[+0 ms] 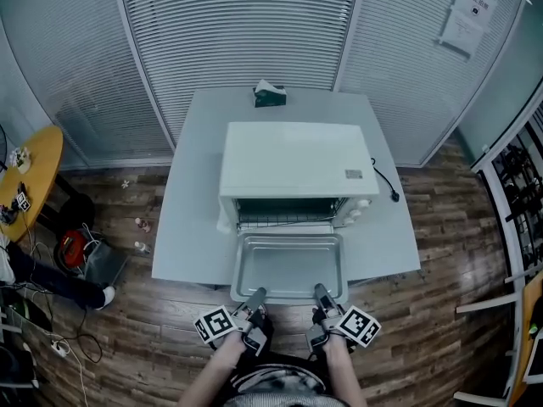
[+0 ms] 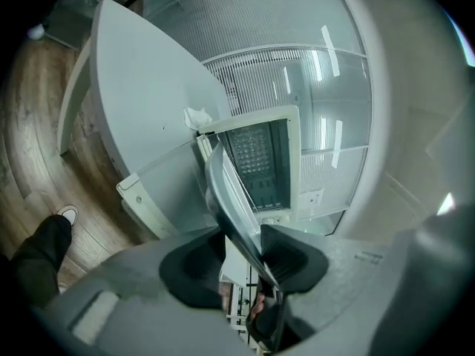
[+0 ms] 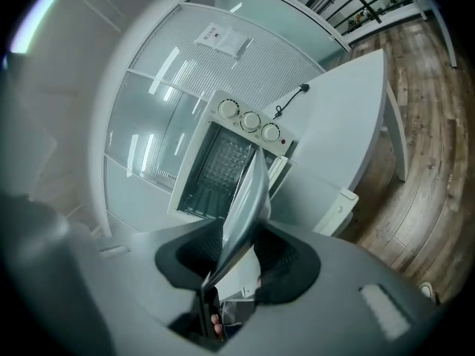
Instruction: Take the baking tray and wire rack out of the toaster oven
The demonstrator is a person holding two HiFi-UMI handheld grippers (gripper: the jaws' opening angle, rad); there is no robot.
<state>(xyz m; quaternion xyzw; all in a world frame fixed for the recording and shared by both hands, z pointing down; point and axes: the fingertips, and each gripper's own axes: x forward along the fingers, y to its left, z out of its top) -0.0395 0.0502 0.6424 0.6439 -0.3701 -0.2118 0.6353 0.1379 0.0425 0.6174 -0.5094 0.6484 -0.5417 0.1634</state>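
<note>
Surface (image 1: 191,227) is carrying oven (image 1: 293,155) and tissue box (image 1: 270,97), standing on wood floor (image 1: 441,312) before blinds (image 1: 237,24); left gripper (image 1: 257,296) and right gripper (image 1: 323,293) fingers are each clamping tray (image 1: 291,265) rim.

Baking tray (image 1: 291,265) before toaster oven (image 1: 293,159)

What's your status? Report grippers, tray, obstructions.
Left gripper and right gripper shut on baking tray, near rim. Tray drawn out of toaster oven; wire rack still inside. No obstruction seen.

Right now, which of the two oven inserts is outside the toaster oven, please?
The baking tray, a solid pan out front; the wire rack sits inside.
</note>
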